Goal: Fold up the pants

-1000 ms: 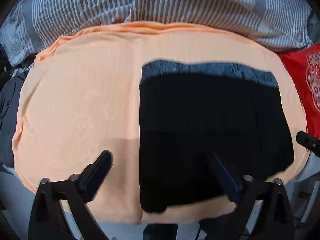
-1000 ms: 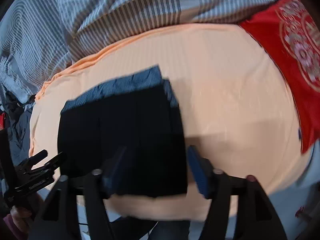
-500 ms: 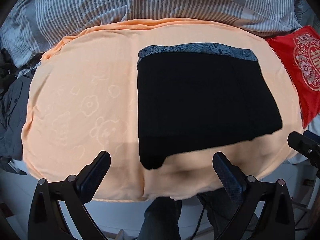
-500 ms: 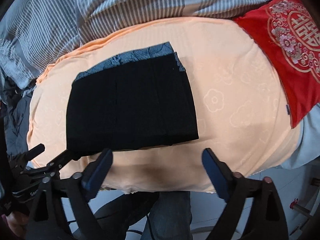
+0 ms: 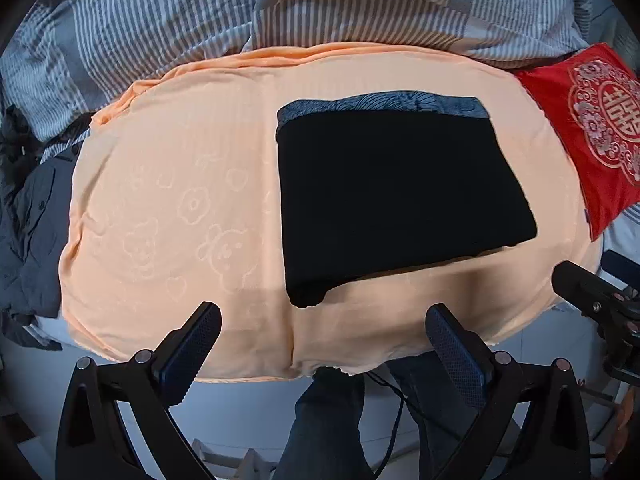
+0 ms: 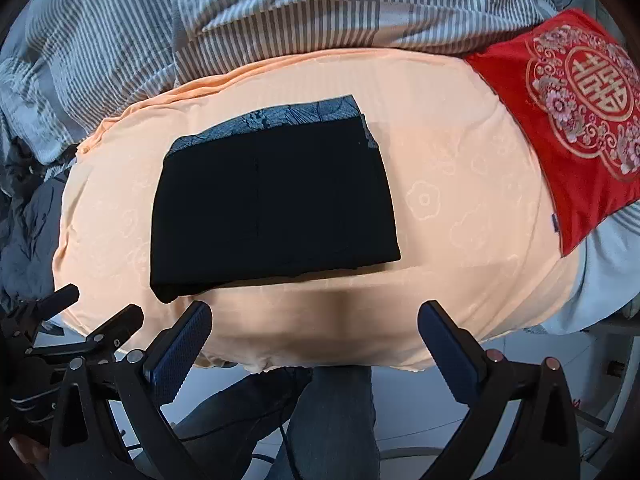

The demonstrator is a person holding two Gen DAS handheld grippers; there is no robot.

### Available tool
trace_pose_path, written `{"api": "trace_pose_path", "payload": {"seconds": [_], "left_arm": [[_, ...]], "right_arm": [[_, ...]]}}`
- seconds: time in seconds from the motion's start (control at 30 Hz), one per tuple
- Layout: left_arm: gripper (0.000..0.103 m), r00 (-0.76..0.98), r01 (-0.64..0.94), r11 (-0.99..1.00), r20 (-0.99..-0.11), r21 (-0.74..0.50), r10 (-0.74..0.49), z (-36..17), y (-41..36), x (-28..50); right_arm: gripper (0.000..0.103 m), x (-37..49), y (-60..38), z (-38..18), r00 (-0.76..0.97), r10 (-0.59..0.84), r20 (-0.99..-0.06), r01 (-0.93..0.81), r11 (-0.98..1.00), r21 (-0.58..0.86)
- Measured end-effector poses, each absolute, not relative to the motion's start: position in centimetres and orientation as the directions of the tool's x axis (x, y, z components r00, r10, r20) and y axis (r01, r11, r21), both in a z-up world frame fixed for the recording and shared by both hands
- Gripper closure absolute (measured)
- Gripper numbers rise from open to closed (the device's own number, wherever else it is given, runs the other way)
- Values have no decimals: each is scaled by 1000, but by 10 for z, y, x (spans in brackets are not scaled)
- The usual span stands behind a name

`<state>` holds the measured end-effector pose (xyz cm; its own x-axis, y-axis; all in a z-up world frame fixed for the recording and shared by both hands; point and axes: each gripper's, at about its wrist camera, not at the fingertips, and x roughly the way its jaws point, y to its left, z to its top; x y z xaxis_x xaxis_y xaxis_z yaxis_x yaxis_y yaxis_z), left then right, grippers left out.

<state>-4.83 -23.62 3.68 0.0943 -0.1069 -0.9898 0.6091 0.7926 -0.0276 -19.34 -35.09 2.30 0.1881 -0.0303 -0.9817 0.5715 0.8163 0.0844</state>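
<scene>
The pants lie ahead of both my pairs of fingers, already a compact black rectangle on the orange blanket, with a strip of patterned blue-grey lining showing along the far edge. Its long axis runs crosswise to my reach, left to right. From my left gripper the bundle sits forward and off to the right, its near left corner just beyond the gap between my fingers; from my right gripper it sits forward and to the left, the same corner just past my left fingertip. Neither pair touches the cloth. Both are spread wide and hold nothing. I judge the right side slightly nearer the bundle's near edge, though it is close. The folding looks done or nearly so; if another fold is wanted, I would have to reach forward over that near edge. The blanket covers a soft bed, with a striped grey duvet beyond it, a red embroidered cushion far right, and dark clothes heaped far left. Below my fingers are my legs and a pale floor.
</scene>
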Motion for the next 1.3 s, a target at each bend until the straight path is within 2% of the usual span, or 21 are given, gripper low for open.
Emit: {"api": "trace_pose_path", "payload": {"seconds": [0.63,1.3], "left_arm": [[0,113,596,803,-986,-29,-120,61,-231,-47],[0,107,595,804,-988,-25,-110,61,-233,-48]], "right_arm": [[0,-188,-343,48,187,-37,-982,575,814,79],[0,-183,-343,53,182,-45,-982,569,819,68]]}}
